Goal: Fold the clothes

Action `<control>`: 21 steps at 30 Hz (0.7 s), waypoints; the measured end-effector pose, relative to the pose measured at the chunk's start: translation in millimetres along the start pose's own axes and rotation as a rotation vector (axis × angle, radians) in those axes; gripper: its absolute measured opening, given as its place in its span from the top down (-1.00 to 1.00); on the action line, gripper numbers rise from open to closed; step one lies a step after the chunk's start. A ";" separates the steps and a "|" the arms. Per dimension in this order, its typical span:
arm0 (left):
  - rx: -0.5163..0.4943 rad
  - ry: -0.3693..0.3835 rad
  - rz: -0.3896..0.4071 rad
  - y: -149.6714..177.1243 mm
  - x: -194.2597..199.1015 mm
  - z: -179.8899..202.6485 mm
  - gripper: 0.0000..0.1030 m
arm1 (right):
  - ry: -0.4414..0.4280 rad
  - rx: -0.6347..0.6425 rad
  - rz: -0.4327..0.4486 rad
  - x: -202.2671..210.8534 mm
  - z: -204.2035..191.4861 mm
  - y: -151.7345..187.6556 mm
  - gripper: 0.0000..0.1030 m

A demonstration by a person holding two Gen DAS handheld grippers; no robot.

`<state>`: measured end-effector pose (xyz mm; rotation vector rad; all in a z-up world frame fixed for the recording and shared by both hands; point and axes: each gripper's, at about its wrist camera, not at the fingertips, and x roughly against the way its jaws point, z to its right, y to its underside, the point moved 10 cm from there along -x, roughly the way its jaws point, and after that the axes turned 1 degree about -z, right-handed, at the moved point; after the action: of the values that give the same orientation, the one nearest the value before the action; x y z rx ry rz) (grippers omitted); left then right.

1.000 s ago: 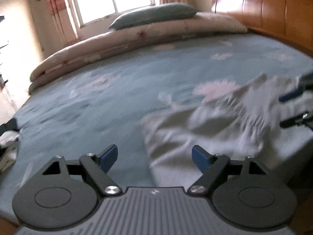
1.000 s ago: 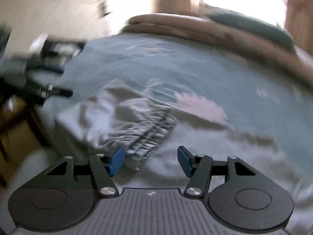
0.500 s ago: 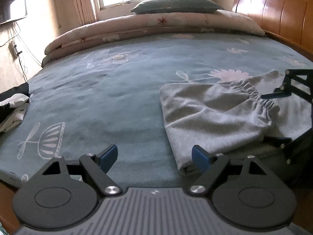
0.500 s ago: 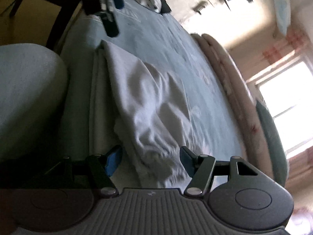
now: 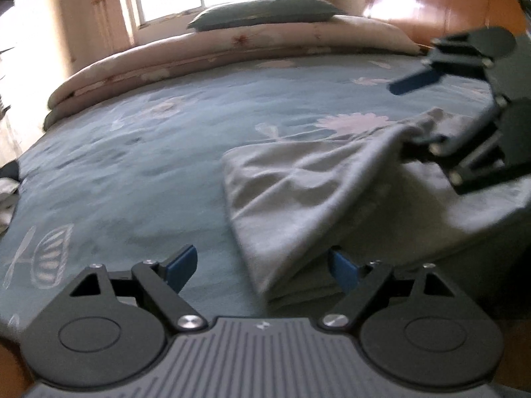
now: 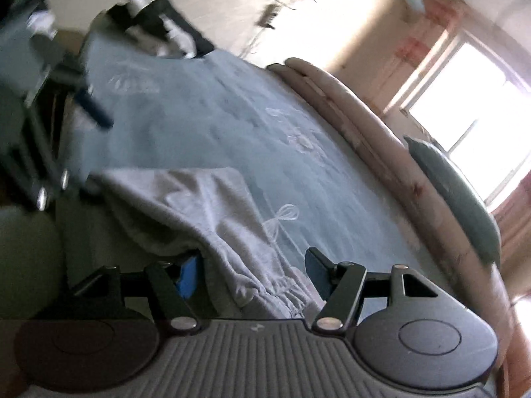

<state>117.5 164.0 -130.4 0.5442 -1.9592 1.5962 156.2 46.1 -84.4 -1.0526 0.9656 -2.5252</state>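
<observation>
A grey garment (image 5: 298,182) with a gathered elastic waistband (image 6: 265,285) lies on the near right part of the bed. My left gripper (image 5: 262,268) is open just above the sheet, and the garment's near folded corner reaches in beside its right finger. My right gripper (image 5: 416,112) is rolled onto its side and open. One blue finger is above the waistband and the other is tucked under the cloth, which is raised there. In the right wrist view the waistband sits loose between the right gripper (image 6: 252,275) fingers. The left gripper (image 6: 79,146) shows blurred at far left.
The bed (image 5: 132,165) has a blue-green flowered sheet. A rolled pink quilt (image 5: 232,49) and a green pillow (image 5: 265,13) lie along its far side under the window. A wooden headboard (image 5: 448,6) stands at right. Other clothes (image 6: 156,23) lie at the bed's left end.
My right gripper has rolled and come onto the waistband, one finger sliding under it and raising that edge. My left gripper has dropped closer to the garment's near corner.
</observation>
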 end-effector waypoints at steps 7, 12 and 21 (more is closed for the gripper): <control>-0.164 -0.078 0.016 -11.8 -20.4 24.5 -0.67 | 0.011 0.008 0.001 -0.7 1.7 -2.6 -0.36; -0.242 -0.229 0.003 -4.9 -17.5 13.9 -0.67 | 0.005 0.031 -0.013 2.4 -2.9 6.0 -0.36; -0.162 -0.266 -0.039 20.9 -3.8 -20.0 -0.67 | -0.138 -0.109 -0.138 10.1 -6.5 53.1 -0.36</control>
<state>110.5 187.8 -145.8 0.7558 -2.2331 1.3831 142.8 4.8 -117.2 -1.3501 1.0345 -2.4899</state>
